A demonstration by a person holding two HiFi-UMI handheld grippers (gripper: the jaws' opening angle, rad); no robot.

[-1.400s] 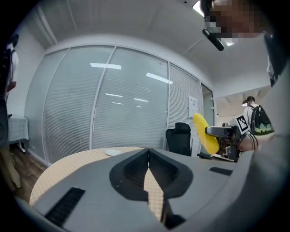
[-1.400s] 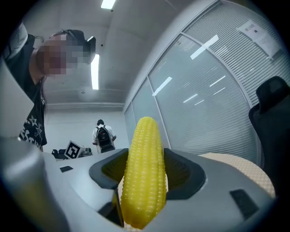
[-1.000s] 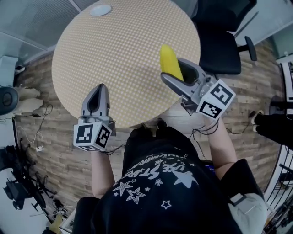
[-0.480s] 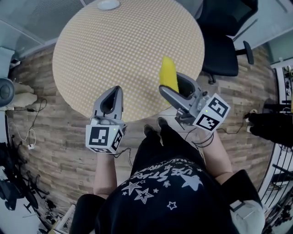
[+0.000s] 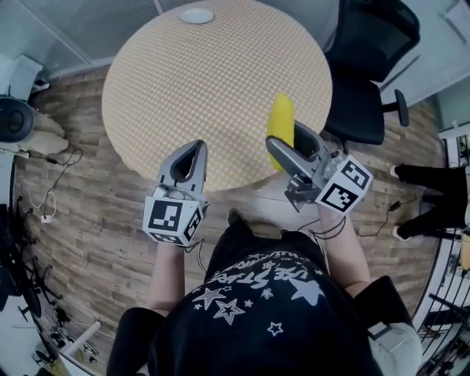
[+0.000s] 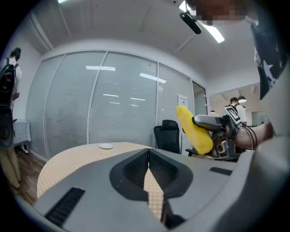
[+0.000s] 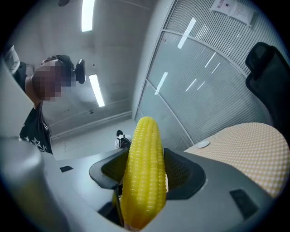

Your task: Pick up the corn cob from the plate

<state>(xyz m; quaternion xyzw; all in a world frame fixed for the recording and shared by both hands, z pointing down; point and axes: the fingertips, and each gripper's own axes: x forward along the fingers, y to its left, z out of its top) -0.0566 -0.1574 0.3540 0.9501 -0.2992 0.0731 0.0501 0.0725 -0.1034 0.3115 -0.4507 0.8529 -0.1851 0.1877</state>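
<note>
Yellow corn cob [image 5: 280, 121] with rows of kernels, clamped between the jaws of the right gripper [image 5: 288, 138]. It points away from the person (tip upward in the right gripper view) and is held above the near right edge of the round, beige chequered table [image 5: 213, 81]. The small white round plate [image 5: 197, 15] lies at the table's far edge, well apart from the cob. Left gripper [image 5: 194, 148] over the near edge, jaws pressed together, empty. Black office chair [image 5: 367, 66] beside the table, right.

Corn cob [image 7: 142, 174]: glossy, bumpy kernels. Left tool [image 6: 147, 154] and right tool [image 5: 288, 136]: smooth matt grey plastic. Tabletop [image 5: 213, 81]: matt, finely woven texture. Floor [image 5: 88, 220]: wood planks.
</note>
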